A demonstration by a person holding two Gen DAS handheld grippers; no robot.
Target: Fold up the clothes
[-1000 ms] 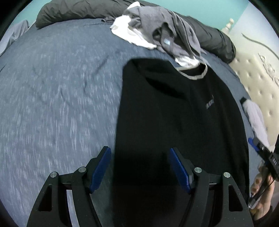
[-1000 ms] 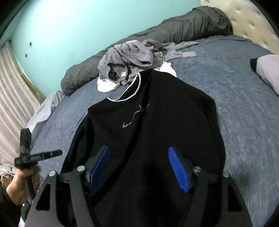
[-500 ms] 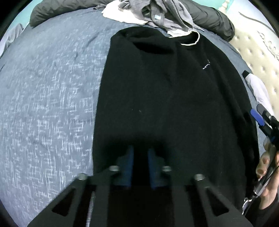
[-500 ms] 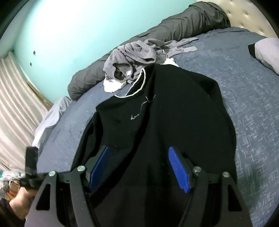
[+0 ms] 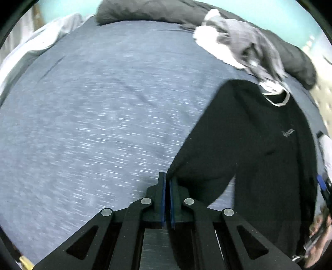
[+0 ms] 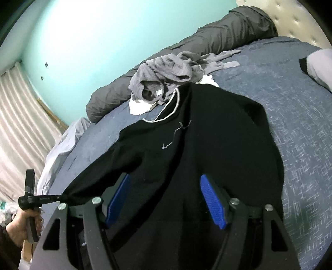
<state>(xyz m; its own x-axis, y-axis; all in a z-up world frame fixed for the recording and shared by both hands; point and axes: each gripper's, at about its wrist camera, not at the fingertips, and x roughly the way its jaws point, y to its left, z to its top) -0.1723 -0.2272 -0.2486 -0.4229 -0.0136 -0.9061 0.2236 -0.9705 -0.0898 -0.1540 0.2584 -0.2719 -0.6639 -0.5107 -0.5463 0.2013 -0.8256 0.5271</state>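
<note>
A black sweatshirt lies face up on a blue-grey bedspread, its pale-trimmed collar pointing toward a heap of grey and white clothes near the far edge of the bed. One sleeve is drawn out sideways from the body of the garment, its end pinched in the left gripper, whose blue-padded jaws are pressed together on the black cloth; seen from the right-hand camera, the same left gripper stands off the side of the bed with the sleeve stretched taut to its tip and a hand wrapped round its handle. The right gripper hangs over the lower part of the sweatshirt with its jaws standing wide apart, the two blue pads above the fabric and nothing between them gripped. A small pale logo shows on the chest. Beyond the clothes heap a long dark grey rolled duvet runs along the bed against a turquoise wall. A cream tufted headboard rises at one end, pale striped curtains hang at the other, and a light grey garment with a black edge rests on the bedspread well apart from the sweatshirt.
</note>
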